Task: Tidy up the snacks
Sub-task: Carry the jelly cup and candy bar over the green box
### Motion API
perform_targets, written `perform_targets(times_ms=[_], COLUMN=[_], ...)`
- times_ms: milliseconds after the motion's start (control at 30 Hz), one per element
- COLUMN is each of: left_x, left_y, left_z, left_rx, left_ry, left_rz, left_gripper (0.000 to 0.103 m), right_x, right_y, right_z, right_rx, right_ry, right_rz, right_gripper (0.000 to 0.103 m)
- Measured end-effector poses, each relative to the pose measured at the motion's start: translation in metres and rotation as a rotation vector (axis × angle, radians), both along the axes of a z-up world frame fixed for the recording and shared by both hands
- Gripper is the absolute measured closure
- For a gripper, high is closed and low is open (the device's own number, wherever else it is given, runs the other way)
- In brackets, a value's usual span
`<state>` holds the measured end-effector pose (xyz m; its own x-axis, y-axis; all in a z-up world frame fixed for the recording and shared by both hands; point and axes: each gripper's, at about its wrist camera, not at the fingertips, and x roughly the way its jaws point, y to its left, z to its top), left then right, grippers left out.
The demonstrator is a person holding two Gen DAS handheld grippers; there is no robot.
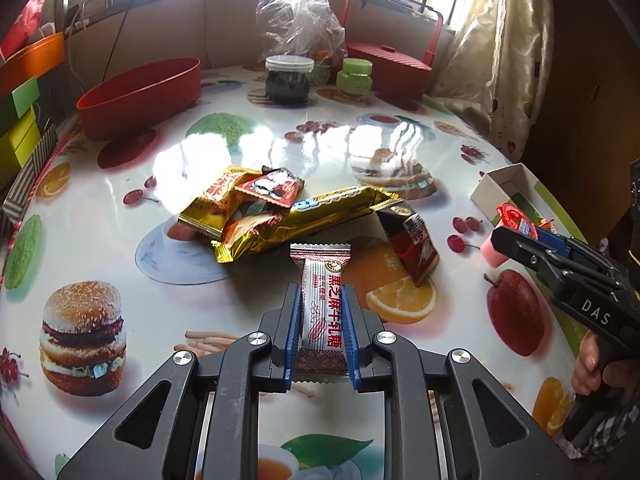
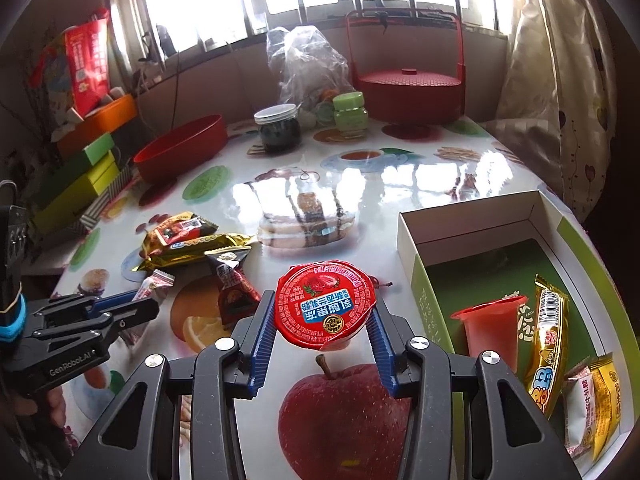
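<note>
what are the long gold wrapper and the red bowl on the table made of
Long gold wrapper: looks like metallised plastic film, shiny, with creases that catch bright glints and crimped ends. Red bowl: probably moulded plastic, smooth with a soft sheen and an even thin rim; lacquered wood cannot be ruled out.

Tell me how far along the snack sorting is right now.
Partly done. The open box already holds a red jelly cup, a gold bar and two small packets. In hand: the left gripper is shut on a white nougat packet, and the right gripper holds a red-lidded jelly cup. Left on the table: a pile of gold wrappers and a dark red packet.
</note>
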<state>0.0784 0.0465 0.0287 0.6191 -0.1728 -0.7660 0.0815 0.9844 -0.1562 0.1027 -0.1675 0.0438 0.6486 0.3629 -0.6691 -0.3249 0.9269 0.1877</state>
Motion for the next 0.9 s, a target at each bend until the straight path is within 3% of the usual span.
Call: perform_targets(times_ms=[900], left_x=[-0.01], left_y=[-0.04], left_z=[0.046], left_rx=[-0.014], left_ry=[-0.1], left_rz=[-0.104], left_gripper=[0.083], right_x=[-0.025], right_y=[-0.027], right_z=[0.034], right_rx=[0.05], right_ry=[-0.07], right_rz=[-0.044], right_gripper=[0.06])
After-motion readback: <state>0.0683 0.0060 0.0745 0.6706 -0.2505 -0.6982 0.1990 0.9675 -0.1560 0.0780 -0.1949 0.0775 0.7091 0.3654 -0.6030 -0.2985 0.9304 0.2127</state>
